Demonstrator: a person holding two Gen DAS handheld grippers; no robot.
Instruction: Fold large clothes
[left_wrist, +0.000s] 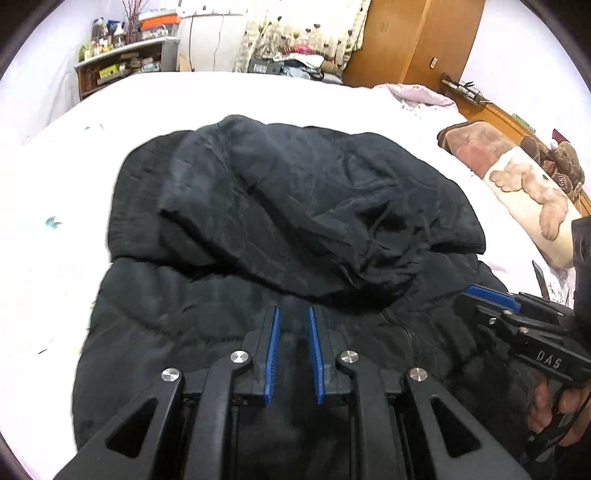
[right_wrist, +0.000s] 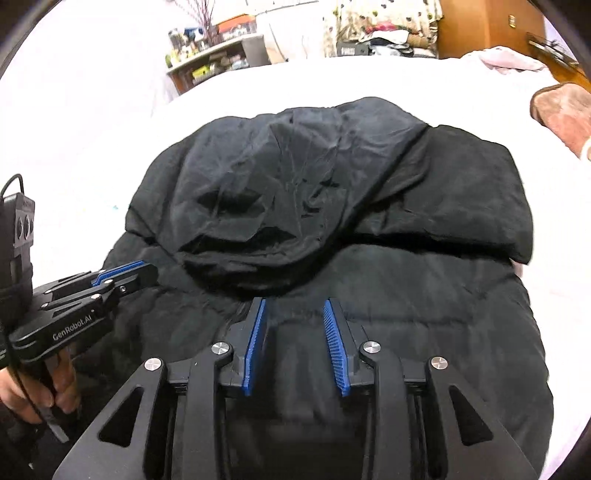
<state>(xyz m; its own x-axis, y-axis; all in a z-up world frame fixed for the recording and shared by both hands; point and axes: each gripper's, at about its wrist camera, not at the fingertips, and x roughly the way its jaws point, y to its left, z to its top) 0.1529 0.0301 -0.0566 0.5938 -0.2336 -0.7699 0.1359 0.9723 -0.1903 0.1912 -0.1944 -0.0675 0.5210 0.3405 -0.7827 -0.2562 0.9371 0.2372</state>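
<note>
A black padded jacket (left_wrist: 280, 221) lies on a white bed, its hood and sleeves folded onto the body; it also shows in the right wrist view (right_wrist: 332, 229). My left gripper (left_wrist: 293, 314) hovers over the jacket's near part with its blue pads a small gap apart, holding nothing. My right gripper (right_wrist: 295, 306) is open and empty over the same near part, just below the folded hood. Each gripper shows in the other's view: the right one (left_wrist: 491, 295) at the right edge, the left one (right_wrist: 122, 271) at the left edge.
The white bed sheet (left_wrist: 258, 96) surrounds the jacket. A teddy-print pillow (left_wrist: 517, 184) and a brown blanket lie at the right. A cluttered shelf (left_wrist: 118, 62), a washing machine and a wooden wardrobe (left_wrist: 413, 40) stand beyond the bed.
</note>
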